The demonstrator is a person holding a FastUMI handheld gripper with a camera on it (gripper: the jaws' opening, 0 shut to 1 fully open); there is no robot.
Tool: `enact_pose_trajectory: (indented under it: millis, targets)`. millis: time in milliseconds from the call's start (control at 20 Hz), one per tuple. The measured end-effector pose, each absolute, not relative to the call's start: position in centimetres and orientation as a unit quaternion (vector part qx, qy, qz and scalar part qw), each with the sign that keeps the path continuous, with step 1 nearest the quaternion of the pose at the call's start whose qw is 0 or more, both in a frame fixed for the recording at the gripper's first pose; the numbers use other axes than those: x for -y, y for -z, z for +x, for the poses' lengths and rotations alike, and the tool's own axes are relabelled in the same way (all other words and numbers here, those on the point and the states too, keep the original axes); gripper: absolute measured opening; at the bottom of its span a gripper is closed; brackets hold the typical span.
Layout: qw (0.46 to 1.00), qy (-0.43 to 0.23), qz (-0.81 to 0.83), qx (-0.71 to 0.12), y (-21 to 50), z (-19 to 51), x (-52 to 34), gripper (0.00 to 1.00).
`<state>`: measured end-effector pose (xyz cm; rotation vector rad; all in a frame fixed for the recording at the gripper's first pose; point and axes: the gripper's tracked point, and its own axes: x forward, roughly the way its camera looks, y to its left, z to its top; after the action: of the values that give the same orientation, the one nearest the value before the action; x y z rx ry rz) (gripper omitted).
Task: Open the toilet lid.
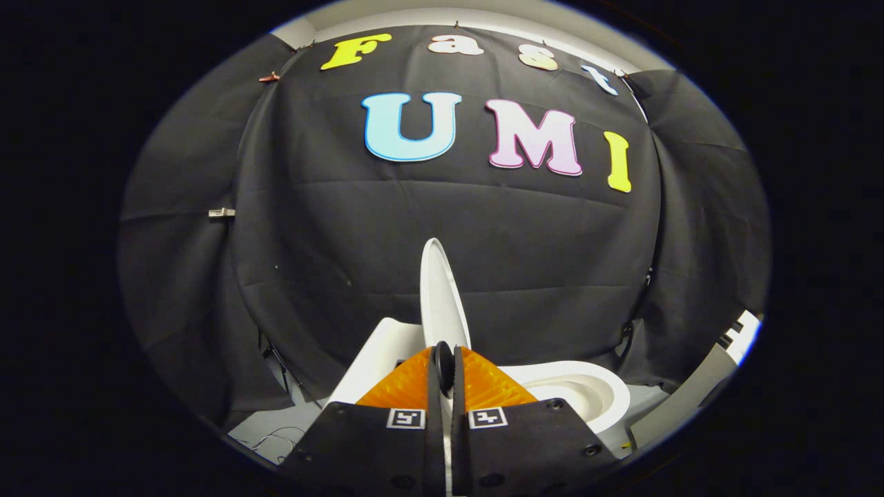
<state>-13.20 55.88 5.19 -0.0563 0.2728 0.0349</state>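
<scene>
The lid (pixel 442 297) is standing up nearly vertical, edge-on w/ the claw (pixel 444 362), rising just ahead of the fingertips above the white bowl (pixel 587 393), which is lying open to the right. Judging from this, the lifting is mostly done; what looks left is letting go and perhaps tipping the lid back a touch so it is resting by itself. The claw is pinching the lid's lower edge: both orange fingers (pixel 404 383) are drawn almost together, w/ the thin white rim running down through the narrow slit between them, approx. centred. The claw is pointing forward and roughly level toward the black cloth wall (pixel 311 228), its body sitting low, right over the toilet's near side
</scene>
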Motion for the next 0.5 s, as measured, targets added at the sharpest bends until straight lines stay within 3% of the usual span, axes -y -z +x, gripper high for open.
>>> enact_pose_trajectory:
  millis: [300, 500]
  targets:
    - [0.990, -0.028, -0.029, -0.138, -4.91, -13.10, -56.16, 0.10]
    - [0.987, -0.049, -0.017, -0.149, -4.48, -13.34, -56.71, 0.20]
